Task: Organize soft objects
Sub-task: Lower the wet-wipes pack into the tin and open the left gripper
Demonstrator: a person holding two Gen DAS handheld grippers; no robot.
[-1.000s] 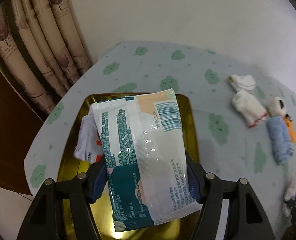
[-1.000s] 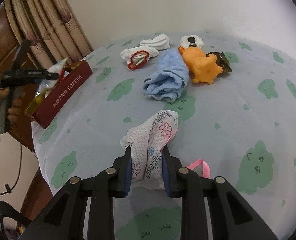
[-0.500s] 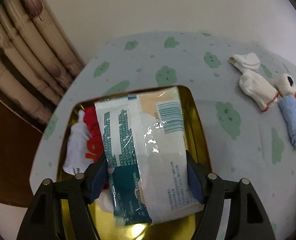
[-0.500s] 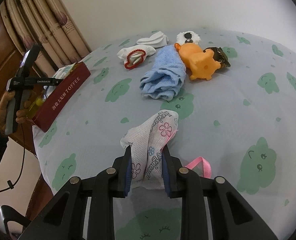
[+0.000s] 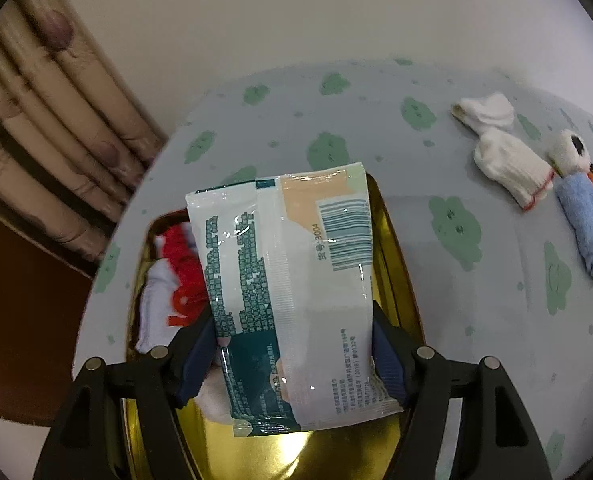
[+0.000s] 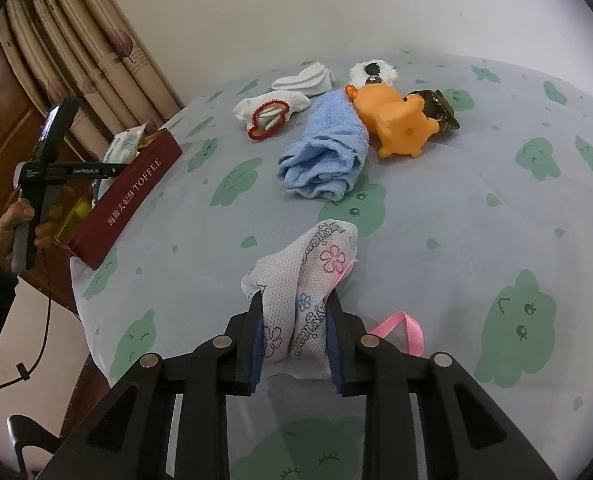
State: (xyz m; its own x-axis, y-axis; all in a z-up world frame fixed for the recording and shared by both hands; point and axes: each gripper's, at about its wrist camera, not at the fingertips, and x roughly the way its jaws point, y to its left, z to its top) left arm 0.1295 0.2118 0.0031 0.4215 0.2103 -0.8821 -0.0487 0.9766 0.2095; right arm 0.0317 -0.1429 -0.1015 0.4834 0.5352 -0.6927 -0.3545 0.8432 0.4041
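Note:
My left gripper point(image 5: 292, 320) is shut on a white and teal wipes pack point(image 5: 280, 248), its pads pressing both long edges. The pack hangs tilted over the gold inside of a tin point(image 5: 392, 264), which holds a white and red sock point(image 5: 176, 280) at its left. My right gripper point(image 6: 294, 300) is shut on a white floral-print pouch point(image 6: 308, 264) with a pink ribbon point(image 6: 400, 328), low over the cloud-print tablecloth. From the right wrist view the tin is a red TOFFEE box point(image 6: 132, 196) at the table's left edge, with the left gripper point(image 6: 40, 168) above it in a hand point(image 6: 8, 224).
On the far side of the table lie a rolled blue towel point(image 6: 328, 156), an orange rubber toy point(image 6: 396, 120), a red-trimmed white sock point(image 6: 272, 110), a second white sock point(image 6: 308, 78) and a white plush point(image 6: 374, 72). Curtains point(image 6: 96, 52) hang behind the table's left edge.
The left gripper has rolled a little with the pack still held, so more of the red and white sock shows in the tin. The right gripper and pouch have kept still.

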